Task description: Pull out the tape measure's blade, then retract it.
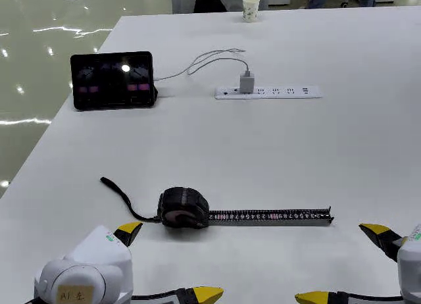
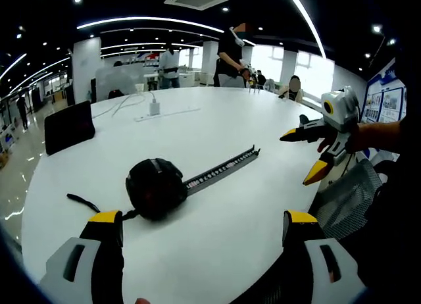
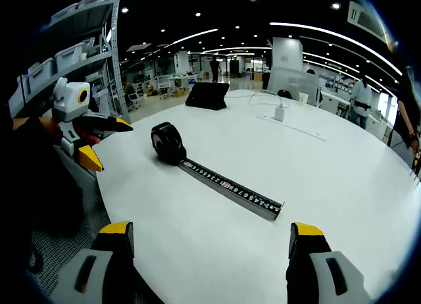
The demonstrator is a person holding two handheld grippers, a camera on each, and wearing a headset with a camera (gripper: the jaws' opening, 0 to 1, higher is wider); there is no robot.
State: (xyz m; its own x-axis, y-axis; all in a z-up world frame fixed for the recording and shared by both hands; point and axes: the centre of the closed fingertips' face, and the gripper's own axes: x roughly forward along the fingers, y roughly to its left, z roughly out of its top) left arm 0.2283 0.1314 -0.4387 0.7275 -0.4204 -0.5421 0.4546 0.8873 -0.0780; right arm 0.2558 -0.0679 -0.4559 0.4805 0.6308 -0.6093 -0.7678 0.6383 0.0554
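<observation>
A: What's on the white table (image 1: pixel 276 159)?
B: The tape measure (image 1: pixel 183 207) lies near the front edge, its blade (image 1: pixel 270 216) drawn out flat. The left gripper (image 1: pixel 168 262) and right gripper (image 1: pixel 343 263) hover nearer the person, jaws apart, gripping nothing

Matt black case on the tape measure (image 1: pixel 184 207), blade (image 1: pixel 270 216) thin printed metal, table (image 1: pixel 263 152) smooth matt white, my left gripper (image 1: pixel 168 262) smooth white plastic

Bottom frame edge is cutting off bodies of left gripper (image 1: pixel 168 261) and right gripper (image 1: pixel 343 263). Upper left, tablet (image 1: pixel 113 79) screen is glaring; content unreadable.
</observation>
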